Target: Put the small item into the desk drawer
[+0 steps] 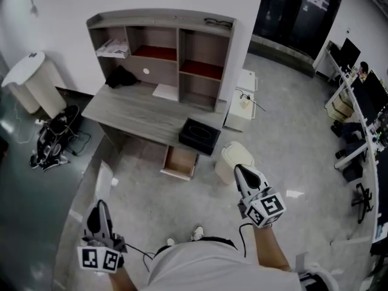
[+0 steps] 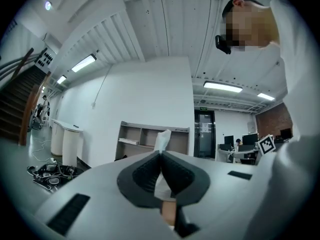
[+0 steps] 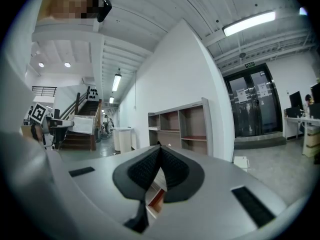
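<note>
The grey desk (image 1: pixel 139 111) with its hutch stands ahead. Its wooden drawer (image 1: pixel 180 162) is pulled open below the front edge. My left gripper (image 1: pixel 100 205) hangs low at the left, well short of the desk. In the left gripper view the left gripper (image 2: pixel 161 153) is shut on a small white crumpled item (image 2: pixel 163 136) that sticks up past the tips. My right gripper (image 1: pixel 238 168) is nearer the drawer, above the floor to its right. The right gripper (image 3: pixel 159 146) has its tips touching with nothing held. The hutch (image 3: pixel 182 126) shows beyond it.
A black box (image 1: pixel 199 136) sits on the desk's right front corner. A white bin (image 1: pixel 230 162) stands right of the drawer, a white cabinet (image 1: pixel 241 108) behind it. Tangled cables (image 1: pixel 51 141) and tall white bins (image 1: pixel 33 80) are at the left, office desks (image 1: pixel 357 120) at the right.
</note>
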A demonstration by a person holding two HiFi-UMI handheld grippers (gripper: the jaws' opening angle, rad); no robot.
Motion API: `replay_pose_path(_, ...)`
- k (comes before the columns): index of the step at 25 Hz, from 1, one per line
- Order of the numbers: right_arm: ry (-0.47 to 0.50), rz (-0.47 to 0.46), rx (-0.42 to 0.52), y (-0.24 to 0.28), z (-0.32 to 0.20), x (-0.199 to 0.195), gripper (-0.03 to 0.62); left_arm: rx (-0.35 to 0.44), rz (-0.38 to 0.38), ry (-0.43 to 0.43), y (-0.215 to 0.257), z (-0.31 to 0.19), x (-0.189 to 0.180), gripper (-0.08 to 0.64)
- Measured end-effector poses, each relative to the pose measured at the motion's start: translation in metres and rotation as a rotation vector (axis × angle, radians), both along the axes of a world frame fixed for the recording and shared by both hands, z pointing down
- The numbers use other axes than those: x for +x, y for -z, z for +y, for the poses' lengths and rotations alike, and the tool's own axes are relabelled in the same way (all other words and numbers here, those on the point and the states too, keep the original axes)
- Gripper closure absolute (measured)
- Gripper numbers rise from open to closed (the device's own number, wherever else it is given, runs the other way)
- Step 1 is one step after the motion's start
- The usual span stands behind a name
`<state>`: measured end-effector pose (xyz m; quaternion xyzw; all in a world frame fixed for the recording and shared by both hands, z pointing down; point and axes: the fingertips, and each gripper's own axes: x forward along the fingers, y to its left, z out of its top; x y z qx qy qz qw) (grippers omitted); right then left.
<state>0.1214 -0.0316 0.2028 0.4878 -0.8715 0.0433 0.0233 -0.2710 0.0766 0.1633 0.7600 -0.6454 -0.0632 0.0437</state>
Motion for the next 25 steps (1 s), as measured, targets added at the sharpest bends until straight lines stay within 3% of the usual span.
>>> replay_pose_path(14, 0.069, -0.009, -0.018, -0.005, 0.018, -0.058, 0.571, 0.000, -0.037, -0.023, 0.002, 0.010, -0.022, 0.540)
replay_pose_path(25, 0.017, 0.027, -0.006, -0.011, 0.053, -0.083, 0.571, -0.009, -0.029, -0.120, -0.002, 0.018, -0.032, 0.540)
